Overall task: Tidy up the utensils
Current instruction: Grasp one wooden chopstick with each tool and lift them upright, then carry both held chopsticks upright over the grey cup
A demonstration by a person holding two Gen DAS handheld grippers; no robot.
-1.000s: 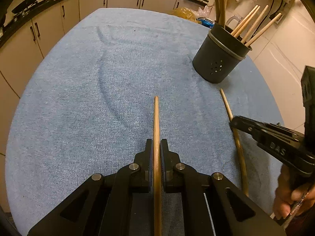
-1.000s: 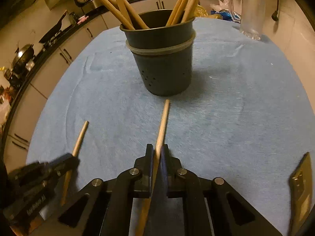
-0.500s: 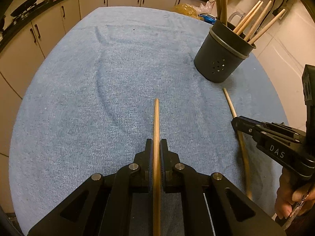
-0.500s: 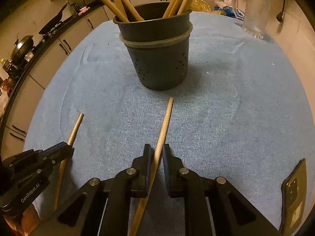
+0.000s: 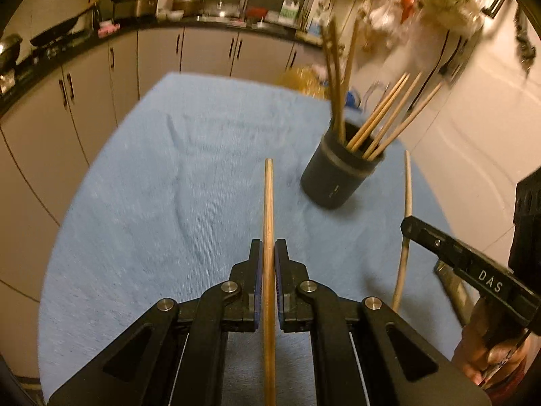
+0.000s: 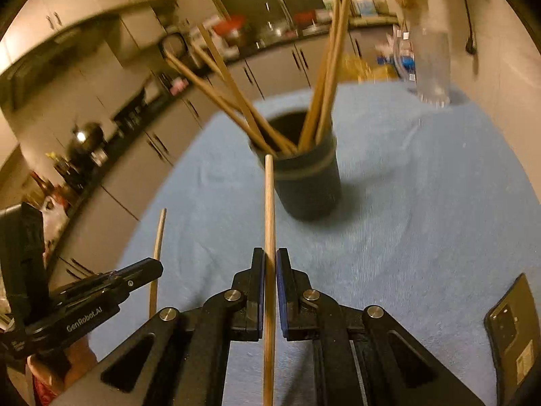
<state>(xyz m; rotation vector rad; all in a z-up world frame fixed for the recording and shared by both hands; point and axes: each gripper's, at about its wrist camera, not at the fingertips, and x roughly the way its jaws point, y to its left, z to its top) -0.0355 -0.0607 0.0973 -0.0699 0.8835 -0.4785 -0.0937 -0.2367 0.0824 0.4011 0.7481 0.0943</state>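
Note:
My left gripper [image 5: 268, 253] is shut on a wooden chopstick [image 5: 268, 203] that points forward above the blue cloth. My right gripper [image 6: 269, 260] is shut on a second wooden chopstick [image 6: 269, 209], its tip near the rim of the dark utensil holder [image 6: 309, 186]. The holder holds several chopsticks and also shows in the left wrist view [image 5: 338, 179], ahead to the right. The right gripper [image 5: 449, 247] and its chopstick [image 5: 407, 199] show at the right of the left wrist view. The left gripper [image 6: 98, 287] and its chopstick [image 6: 158, 237] show at the left of the right wrist view.
A blue cloth [image 5: 152, 203] covers the table. A glass jug [image 6: 432, 64] stands at the far right edge. A phone [image 6: 514, 331] lies at the near right. Kitchen cabinets [image 5: 101, 77] run behind and to the left.
Both grippers have lifted their chopsticks off the cloth and tilted up. The right chopstick now points straight ahead at the holder's rim.

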